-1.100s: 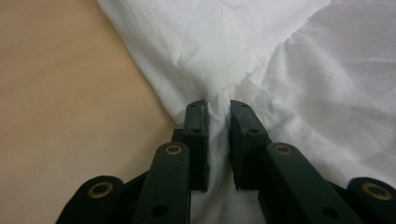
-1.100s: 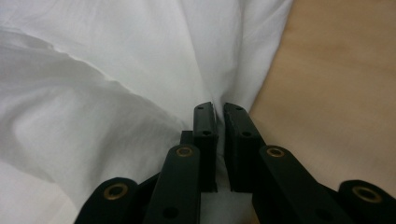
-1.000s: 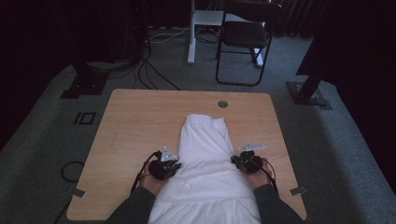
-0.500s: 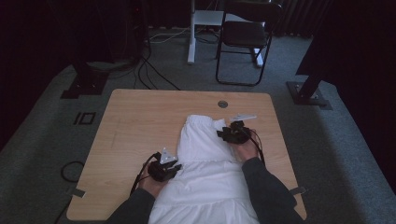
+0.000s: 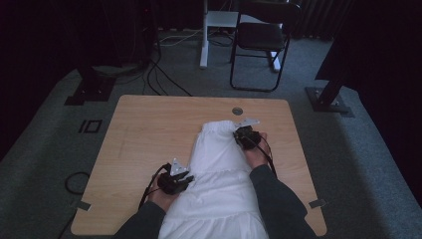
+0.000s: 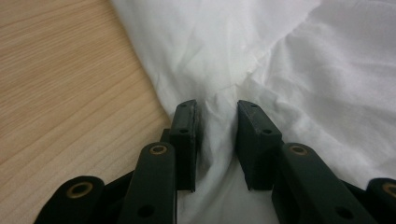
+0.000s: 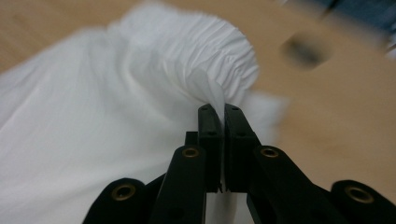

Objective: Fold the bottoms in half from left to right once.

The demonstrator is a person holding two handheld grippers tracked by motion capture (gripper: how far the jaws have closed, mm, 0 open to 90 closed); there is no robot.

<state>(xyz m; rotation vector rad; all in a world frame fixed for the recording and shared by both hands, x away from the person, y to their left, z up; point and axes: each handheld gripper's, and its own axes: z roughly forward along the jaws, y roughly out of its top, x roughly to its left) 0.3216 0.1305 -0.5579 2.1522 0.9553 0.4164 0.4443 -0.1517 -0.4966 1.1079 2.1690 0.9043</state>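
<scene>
While a white cloth (image 5: 219, 174) lies spread on the desk (image 5: 144, 134), both tongs are at its two sides.

On the high view the cloth reaches from the near edge of the desk up to the middle, with its gathered end far from the person. The left tongs (image 5: 185, 178) are at the left edge of the cloth, near the person; on the left gripper view (image 6: 217, 140) the jaws stand a little apart with a fold of cloth between them, and I cannot tell if the pads press on it. The right tongs (image 5: 243, 135) are at the far right corner, beside the gathered end; on the right gripper view (image 7: 218, 135) the jaws have just been closing and are now together, clamped on a thin edge of the cloth (image 7: 140, 140).
</scene>
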